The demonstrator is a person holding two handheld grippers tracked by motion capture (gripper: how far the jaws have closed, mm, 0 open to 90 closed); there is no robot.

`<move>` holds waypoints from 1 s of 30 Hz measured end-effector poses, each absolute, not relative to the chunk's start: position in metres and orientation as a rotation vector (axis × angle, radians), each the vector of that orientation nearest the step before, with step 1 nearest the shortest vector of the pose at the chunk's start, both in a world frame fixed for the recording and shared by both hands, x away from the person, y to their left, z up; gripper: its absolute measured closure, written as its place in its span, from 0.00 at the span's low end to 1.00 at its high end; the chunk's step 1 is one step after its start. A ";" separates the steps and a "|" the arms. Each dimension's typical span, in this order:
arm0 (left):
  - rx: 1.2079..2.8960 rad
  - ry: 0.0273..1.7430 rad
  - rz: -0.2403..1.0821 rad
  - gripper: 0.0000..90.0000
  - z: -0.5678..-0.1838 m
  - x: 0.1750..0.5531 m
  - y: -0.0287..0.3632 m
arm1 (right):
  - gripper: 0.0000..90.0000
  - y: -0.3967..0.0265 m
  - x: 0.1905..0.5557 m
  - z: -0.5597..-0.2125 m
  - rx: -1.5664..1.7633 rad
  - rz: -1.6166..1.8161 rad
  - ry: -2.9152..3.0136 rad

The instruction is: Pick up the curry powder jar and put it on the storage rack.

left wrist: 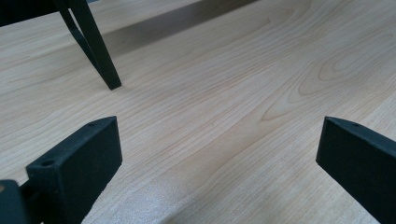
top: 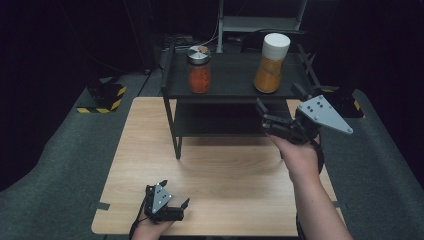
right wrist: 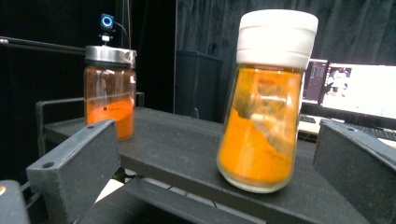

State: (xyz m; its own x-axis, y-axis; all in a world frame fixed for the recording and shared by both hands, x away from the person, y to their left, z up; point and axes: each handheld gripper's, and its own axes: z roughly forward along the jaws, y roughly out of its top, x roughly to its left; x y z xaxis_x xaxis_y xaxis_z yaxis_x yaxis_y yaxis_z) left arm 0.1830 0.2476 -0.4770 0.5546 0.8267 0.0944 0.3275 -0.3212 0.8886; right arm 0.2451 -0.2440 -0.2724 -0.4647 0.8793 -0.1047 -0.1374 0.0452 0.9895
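- Right gripper (top: 280,107) hovered right of centre in the high view, jaws apart and empty, aimed at the bottle (top: 271,62) but short of it.
- Left gripper (top: 175,192) sat low at the bottom left, on the table (top: 225,175), jaws also wide apart with nothing between them.
- Bottle (right wrist: 266,102), white-capped and holding yellow powder, stood upright at the upper right on the shelf (top: 230,75).
- Jar (top: 199,69), metal-lidded with orange powder, stood well apart from it at the shelf's left.
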 end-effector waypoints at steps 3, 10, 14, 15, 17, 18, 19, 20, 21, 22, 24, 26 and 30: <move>1.891 0.938 0.701 0.00 -0.477 0.183 0.248 | 0.00 -0.244 0.243 -0.278 0.786 1.546 1.503; 1.888 0.942 0.697 0.00 -0.477 0.183 0.248 | 0.00 -0.247 0.239 -0.289 0.790 1.534 1.518; 1.892 0.937 0.701 0.00 -0.477 0.183 0.248 | 0.00 -0.249 0.237 -0.296 0.797 1.532 1.526; 1.892 0.937 0.701 0.01 -0.477 0.183 0.248 | 0.00 -0.250 0.236 -0.298 0.797 1.533 1.528; 1.892 0.932 0.706 0.01 -0.477 0.183 0.248 | 0.00 -0.251 0.234 -0.302 0.797 1.530 1.535; 1.890 0.929 0.708 0.00 -0.478 0.182 0.248 | 0.00 -0.251 0.233 -0.304 0.796 1.526 1.538; 1.888 0.929 0.709 0.00 -0.478 0.182 0.248 | 0.00 -0.252 0.232 -0.307 0.795 1.523 1.539; 1.888 0.929 0.709 0.00 -0.478 0.182 0.248 | 0.00 -0.252 0.231 -0.309 0.798 1.521 1.544; 1.888 0.930 0.710 0.00 -0.478 0.182 0.247 | 0.00 -0.253 0.231 -0.310 0.800 1.521 1.547; 1.888 0.931 0.710 0.00 -0.478 0.182 0.247 | 0.00 -0.253 0.230 -0.313 0.804 1.517 1.553; 1.889 0.931 0.711 0.00 -0.478 0.182 0.247 | 0.00 -0.255 0.228 -0.319 0.811 1.515 1.560; 1.891 0.931 0.709 0.00 -0.478 0.182 0.247 | 0.00 -0.257 0.227 -0.325 0.819 1.507 1.570; 1.887 0.934 0.704 0.00 -0.478 0.183 0.248 | 0.00 -0.260 0.225 -0.337 0.843 1.495 1.592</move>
State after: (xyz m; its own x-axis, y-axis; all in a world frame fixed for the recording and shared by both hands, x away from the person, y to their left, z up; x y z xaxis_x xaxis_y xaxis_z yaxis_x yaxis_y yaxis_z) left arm 0.1826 0.2481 -0.4779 0.5548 0.8263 0.0971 0.3211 -0.3203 0.8913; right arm 0.2253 -0.2605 -0.3365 -0.4766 0.8737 -0.0977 -0.0428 0.0879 0.9952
